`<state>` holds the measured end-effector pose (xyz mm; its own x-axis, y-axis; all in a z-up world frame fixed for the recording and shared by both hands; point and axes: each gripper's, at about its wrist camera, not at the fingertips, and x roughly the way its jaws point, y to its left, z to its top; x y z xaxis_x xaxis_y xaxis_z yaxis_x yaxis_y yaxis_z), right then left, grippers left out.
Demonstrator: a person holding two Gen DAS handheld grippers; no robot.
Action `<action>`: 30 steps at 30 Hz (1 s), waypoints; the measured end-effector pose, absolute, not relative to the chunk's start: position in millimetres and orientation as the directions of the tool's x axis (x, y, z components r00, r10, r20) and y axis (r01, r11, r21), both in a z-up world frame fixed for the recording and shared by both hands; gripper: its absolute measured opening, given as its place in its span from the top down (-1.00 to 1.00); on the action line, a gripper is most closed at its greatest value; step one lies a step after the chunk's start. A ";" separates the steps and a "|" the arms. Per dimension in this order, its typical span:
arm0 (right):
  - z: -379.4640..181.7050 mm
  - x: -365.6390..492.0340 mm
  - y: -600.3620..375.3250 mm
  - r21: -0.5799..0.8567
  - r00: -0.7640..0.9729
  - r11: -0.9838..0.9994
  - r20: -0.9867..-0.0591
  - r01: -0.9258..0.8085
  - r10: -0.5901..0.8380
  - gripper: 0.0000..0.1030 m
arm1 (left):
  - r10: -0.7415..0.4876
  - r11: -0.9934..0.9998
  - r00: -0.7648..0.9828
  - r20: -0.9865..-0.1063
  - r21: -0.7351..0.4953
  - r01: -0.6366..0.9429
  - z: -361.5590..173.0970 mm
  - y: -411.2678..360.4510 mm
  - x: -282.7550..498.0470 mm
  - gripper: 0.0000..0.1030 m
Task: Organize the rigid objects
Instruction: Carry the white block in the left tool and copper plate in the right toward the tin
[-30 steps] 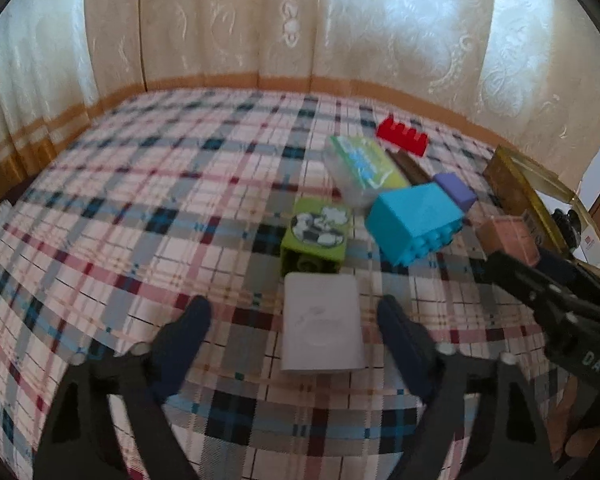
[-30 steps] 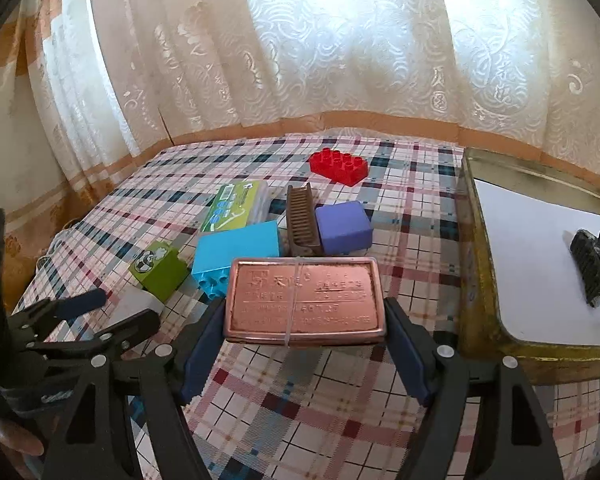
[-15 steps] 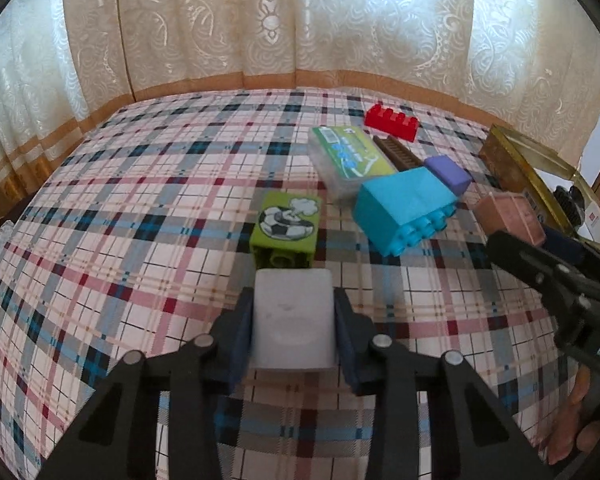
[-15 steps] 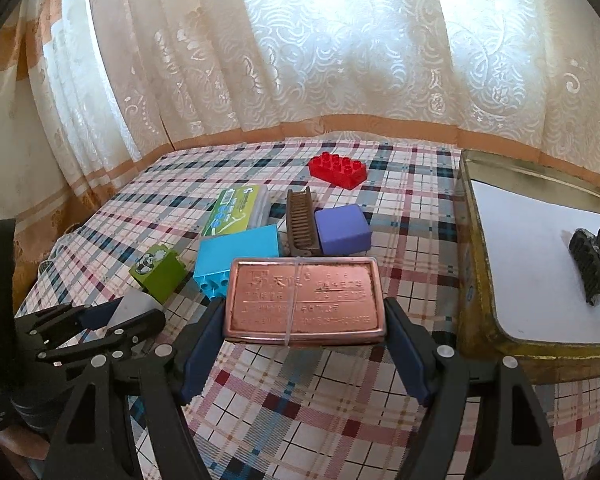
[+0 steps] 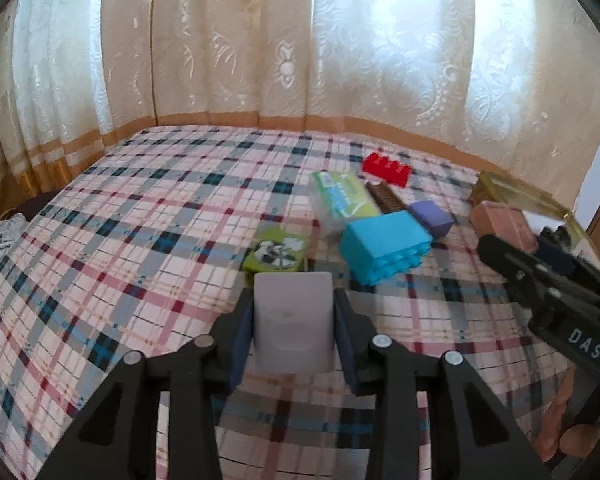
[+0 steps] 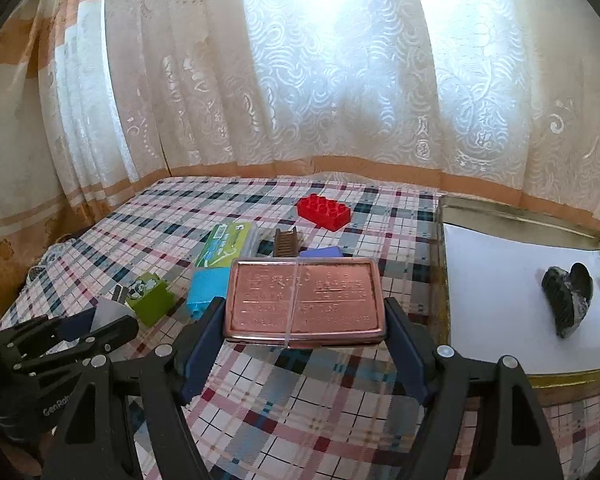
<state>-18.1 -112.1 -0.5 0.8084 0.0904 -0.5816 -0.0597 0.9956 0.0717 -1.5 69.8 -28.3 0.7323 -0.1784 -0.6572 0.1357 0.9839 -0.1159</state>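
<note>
White block (image 5: 294, 322), smooth and matte with squared edges, clamped at its two sides between the fingers of the left gripper (image 5: 293, 314), just closed in on it at a narrow set. Sits low over the plaid cloth (image 5: 120, 240), just in front of the green football-print block (image 5: 278, 250); cannot tell whether clear of the cloth.

Copper-coloured tin (image 6: 304, 300), flat, embossed, rounded at the corners and banded by a thin elastic, held across its long axis by the widely spread fingers of the right gripper (image 6: 304, 318), above the cloth and just beside the open gold box (image 6: 440, 272) lined in white, with a dark lumpy object (image 6: 566, 304) inside.

Further out, a loose cluster: studded blue block (image 5: 384, 246), purple cube (image 5: 430, 216), ribbed brown piece (image 5: 384, 198), glossy green-and-white case (image 5: 342, 196), red studded brick (image 5: 386, 168).

Likely risks: slick plastic sliding out of a side-only pinch; metal tin pivoting on its end grip and tipping; tin catching the box's raised wall on the way in; the two grippers, near each other, knocking together.
</note>
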 end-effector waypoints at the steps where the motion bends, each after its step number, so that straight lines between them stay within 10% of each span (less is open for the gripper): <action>1: 0.3 -19.0 -113.1 0.070 0.811 0.996 -0.577 -0.060 0.090 -0.51 | -0.192 0.981 0.738 -0.647 -0.135 0.137 -27.1 69.9 -2.5 0.29; 30: 21.8 -41.4 -181.6 -0.067 0.919 0.994 -0.378 0.091 -0.110 -0.52 | -0.188 0.982 0.917 -0.352 -0.080 0.171 10.6 -36.6 -4.0 0.29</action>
